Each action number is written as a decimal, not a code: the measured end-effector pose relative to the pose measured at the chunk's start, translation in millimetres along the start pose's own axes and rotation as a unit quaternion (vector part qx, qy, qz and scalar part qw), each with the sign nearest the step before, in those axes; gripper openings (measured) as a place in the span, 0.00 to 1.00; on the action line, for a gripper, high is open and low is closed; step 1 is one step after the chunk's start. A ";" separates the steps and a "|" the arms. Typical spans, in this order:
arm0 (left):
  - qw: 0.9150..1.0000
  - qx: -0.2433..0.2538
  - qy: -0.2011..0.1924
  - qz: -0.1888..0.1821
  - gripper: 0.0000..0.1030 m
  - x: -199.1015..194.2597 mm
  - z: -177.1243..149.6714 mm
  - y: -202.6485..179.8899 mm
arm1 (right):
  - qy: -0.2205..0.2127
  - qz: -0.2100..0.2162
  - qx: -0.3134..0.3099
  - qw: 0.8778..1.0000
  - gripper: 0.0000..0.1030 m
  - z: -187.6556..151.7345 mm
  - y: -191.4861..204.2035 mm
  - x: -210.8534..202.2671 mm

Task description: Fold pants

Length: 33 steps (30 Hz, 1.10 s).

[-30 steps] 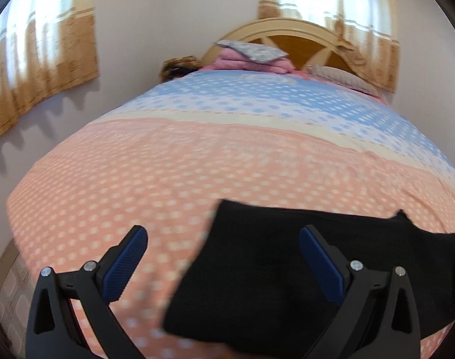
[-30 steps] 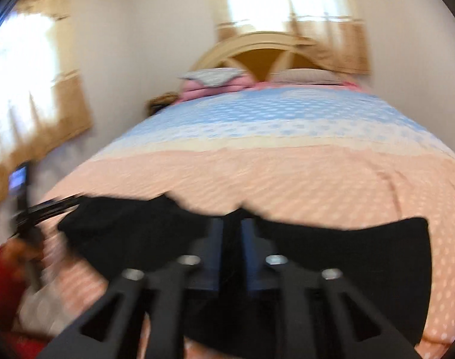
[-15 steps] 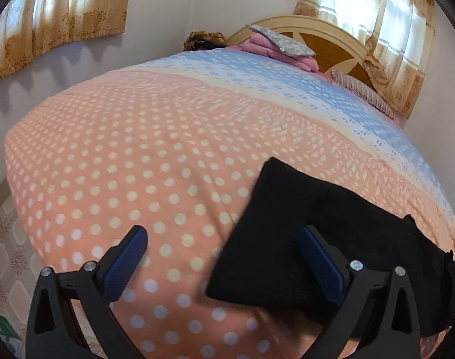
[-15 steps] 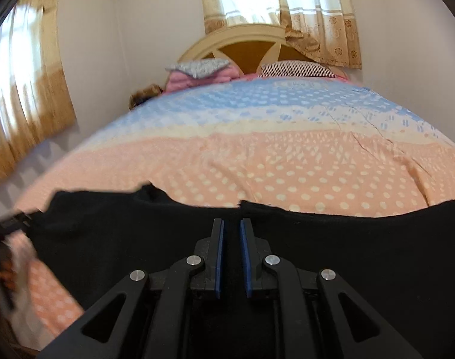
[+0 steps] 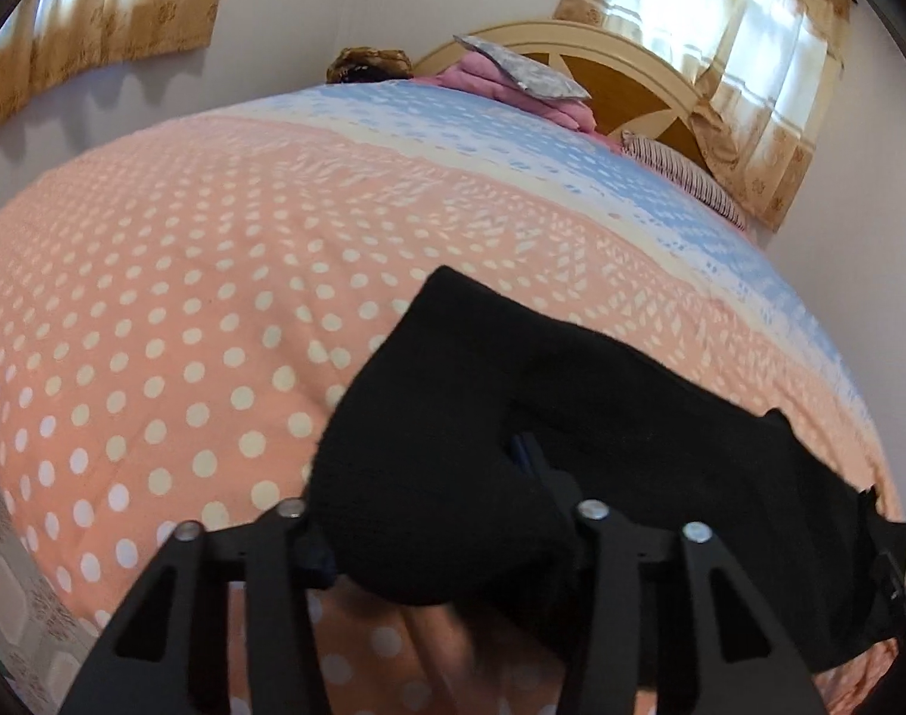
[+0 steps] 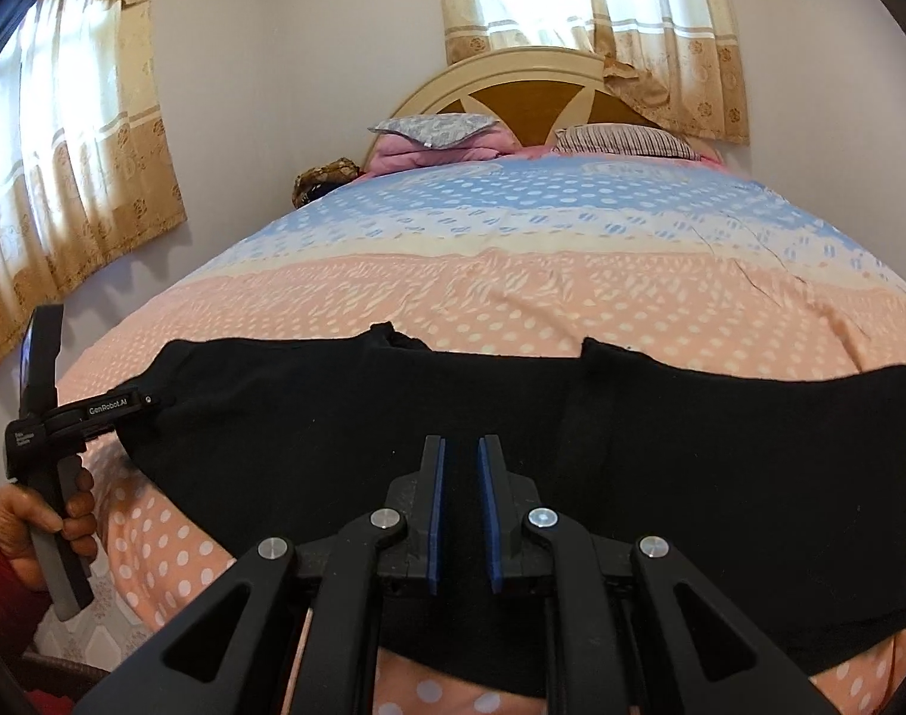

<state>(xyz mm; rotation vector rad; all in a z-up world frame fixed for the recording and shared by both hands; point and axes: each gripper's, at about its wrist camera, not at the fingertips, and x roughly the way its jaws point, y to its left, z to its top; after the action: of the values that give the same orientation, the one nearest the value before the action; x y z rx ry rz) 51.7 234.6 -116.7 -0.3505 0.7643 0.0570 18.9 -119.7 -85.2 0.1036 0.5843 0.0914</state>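
Black pants (image 6: 661, 447) lie flat across the near end of the bed, folded lengthwise. In the left wrist view the pants' (image 5: 572, 417) left end bunches up between my left gripper's (image 5: 453, 500) fingers, which have closed on it. The left gripper also shows at the pants' left end in the right wrist view (image 6: 119, 411). My right gripper (image 6: 460, 453) sits low over the middle of the pants, its blue pads a narrow gap apart with cloth under them; I cannot tell whether cloth is pinched.
The bed (image 6: 512, 274) has a pink-and-blue dotted cover. Pillows (image 6: 435, 137) and a wooden headboard (image 6: 530, 89) stand at the far end. Curtained windows are on the left wall (image 6: 65, 167) and behind the headboard. Tiled floor (image 5: 12, 608) lies past the bed's left edge.
My left gripper has moved onto the pants' left end and closed on it; it was wide open before. The right gripper stays shut over the middle of the pants.
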 end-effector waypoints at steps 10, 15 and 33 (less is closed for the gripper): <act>0.996 0.060 -0.045 -0.049 0.24 -38.5 38.4 -74.1 | -0.042 -0.067 0.108 0.991 0.11 -3.8 -76.4 -55.3; 0.981 0.142 -0.074 -0.113 0.24 -61.8 44.0 -161.9 | -0.060 -0.111 0.169 0.977 0.12 -14.0 -131.3 -89.7; 0.866 0.417 -0.061 -0.270 0.24 -86.5 -108.8 -389.3 | -0.080 -0.168 0.277 0.943 0.12 -56.4 -233.5 -161.8</act>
<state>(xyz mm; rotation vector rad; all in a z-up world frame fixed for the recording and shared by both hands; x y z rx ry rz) -14.8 -161.1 -17.0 0.2795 0.4794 -0.7620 -133.5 -365.6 -72.5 0.5502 0.4432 -0.4157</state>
